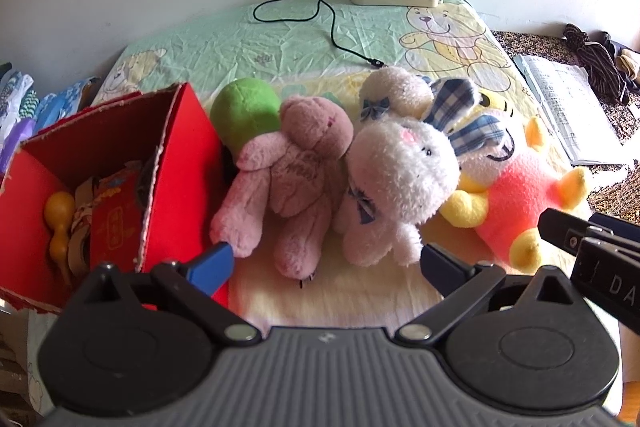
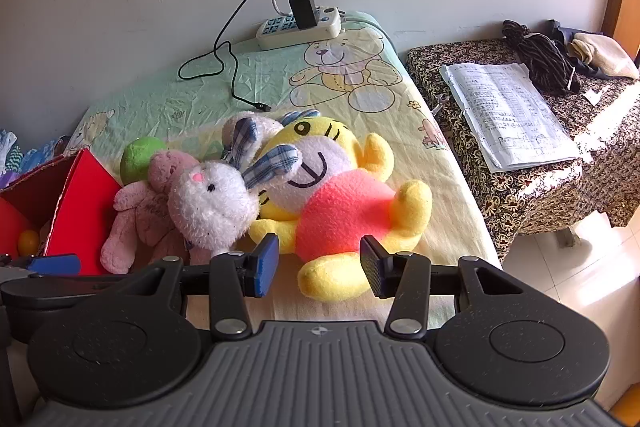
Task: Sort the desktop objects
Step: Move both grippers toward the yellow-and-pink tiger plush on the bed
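So your right gripper [image 2: 318,267] is wide open and empty, jaws straddling the yellow tiger plush's [image 2: 340,203] near foot; it lies lengthwise, head pointing away. Left gripper [image 1: 326,265] gapes empty too, pink bear [image 1: 296,183] and white bunny [image 1: 400,179] just beyond its jaws.

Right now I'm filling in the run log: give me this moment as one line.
stage: pre-grasp | left gripper: open, facing pink bear | right gripper: open, facing yellow plush | red box: beside toys
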Motion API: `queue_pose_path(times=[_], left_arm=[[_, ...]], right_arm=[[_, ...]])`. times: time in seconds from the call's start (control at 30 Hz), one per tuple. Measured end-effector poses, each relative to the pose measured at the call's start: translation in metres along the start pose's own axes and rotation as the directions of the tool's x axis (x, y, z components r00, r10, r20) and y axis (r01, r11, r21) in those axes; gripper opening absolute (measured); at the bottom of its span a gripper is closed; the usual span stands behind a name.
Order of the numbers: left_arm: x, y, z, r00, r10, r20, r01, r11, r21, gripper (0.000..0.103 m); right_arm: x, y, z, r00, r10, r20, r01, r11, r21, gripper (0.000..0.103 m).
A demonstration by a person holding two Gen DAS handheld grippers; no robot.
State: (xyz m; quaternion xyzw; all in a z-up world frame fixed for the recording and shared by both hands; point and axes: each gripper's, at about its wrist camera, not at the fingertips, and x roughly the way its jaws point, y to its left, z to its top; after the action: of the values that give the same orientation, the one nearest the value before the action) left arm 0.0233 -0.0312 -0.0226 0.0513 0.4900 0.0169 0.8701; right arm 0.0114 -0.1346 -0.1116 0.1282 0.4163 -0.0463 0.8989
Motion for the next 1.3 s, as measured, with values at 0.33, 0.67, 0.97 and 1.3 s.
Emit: queue_pose_path(times=[0.33,0.67,0.97,1.3], left_arm=[[0.001,-0.006,-0.010,1.000,0.003,-0.015,-0.003,1.000,-0.002,0.101],[0.010,0.001,-0.034,0.981,-0.194,-0.003,0.194,0.981,-0.025,0.101],[0.010,-0.006,-0.020,0.948,-0.316,0.036,0.313,0.947,0.069,0.102],[0.015,-0.038,-0.006,0.828,-0.560,-0.011,0.547,0.805,0.232,0.102]], right_arm=[[-0.002,-0.008,-0.007,1.000,0.014,-0.015,-0.014,1.000,0.004,0.048],[0.009,-0.023,-0.009,0.998,0.054,-0.023,-0.053,0.997,0.056,0.048],[0.012,-0.054,0.001,0.998,0.062,0.021,-0.064,0.988,0.138,0.048],[0.035,-0.096,0.034,0.993,0.107,0.057,-0.115,0.980,0.165,0.048]])
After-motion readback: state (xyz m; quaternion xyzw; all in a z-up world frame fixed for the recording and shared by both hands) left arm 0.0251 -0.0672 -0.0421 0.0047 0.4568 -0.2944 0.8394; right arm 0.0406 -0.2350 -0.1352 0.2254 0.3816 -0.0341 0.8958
